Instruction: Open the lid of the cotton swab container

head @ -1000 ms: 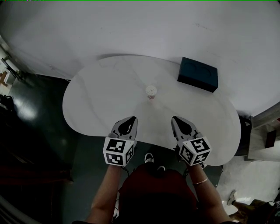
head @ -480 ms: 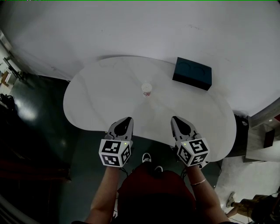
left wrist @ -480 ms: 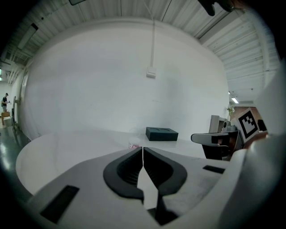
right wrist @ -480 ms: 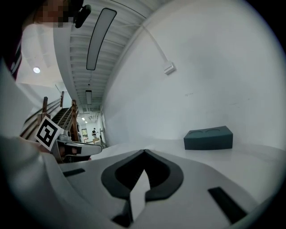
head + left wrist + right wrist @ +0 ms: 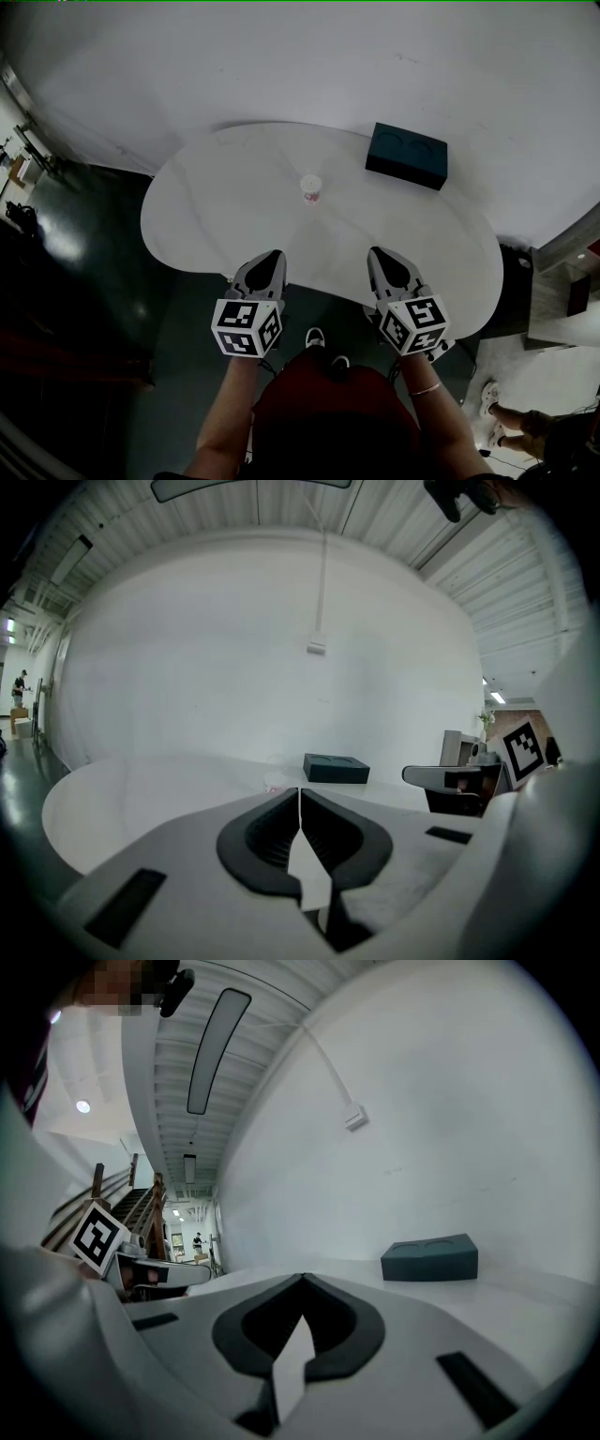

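The cotton swab container (image 5: 310,188) is a small round white tub with a lid, standing upright near the middle of the white table (image 5: 216,216). In the left gripper view only its pale top (image 5: 274,785) peeks over the jaws. My left gripper (image 5: 273,256) hovers at the table's near edge, shut and empty, well short of the container. My right gripper (image 5: 378,254) hangs level with it to the right, also shut with nothing held. In their own views the left gripper (image 5: 299,791) and the right gripper (image 5: 302,1279) show their jaws pressed together.
A dark teal box (image 5: 406,156) with two round recesses lies at the table's far right, also seen as the box (image 5: 336,768) and the box (image 5: 430,1258) in the gripper views. A white wall rises behind the table. Dark floor (image 5: 84,281) lies to the left.
Both grippers have drawn back slightly toward the table's near edge, and the view has shifted so the container and box sit farther up and left. Jaws stay shut.
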The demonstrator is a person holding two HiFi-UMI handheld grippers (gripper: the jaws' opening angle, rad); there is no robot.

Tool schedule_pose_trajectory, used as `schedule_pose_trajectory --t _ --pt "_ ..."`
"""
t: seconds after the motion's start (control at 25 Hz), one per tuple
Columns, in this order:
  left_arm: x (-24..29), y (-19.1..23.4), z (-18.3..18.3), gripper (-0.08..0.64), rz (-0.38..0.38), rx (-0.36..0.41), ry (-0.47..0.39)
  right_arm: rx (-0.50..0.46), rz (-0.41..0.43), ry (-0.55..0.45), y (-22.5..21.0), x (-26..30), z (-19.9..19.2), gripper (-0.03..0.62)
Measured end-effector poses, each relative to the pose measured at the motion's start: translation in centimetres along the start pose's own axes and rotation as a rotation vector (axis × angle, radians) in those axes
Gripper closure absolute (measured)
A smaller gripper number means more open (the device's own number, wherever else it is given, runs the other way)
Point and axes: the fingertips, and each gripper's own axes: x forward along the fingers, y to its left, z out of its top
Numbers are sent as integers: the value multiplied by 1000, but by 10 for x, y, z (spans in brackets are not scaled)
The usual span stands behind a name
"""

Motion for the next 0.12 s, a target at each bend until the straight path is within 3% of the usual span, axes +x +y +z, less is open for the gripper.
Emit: schedule_pose_trajectory --t 0.12 --pt "-4 -6 0 529 -1 -19 -4 2 -6 -2 0 -7 1 577"
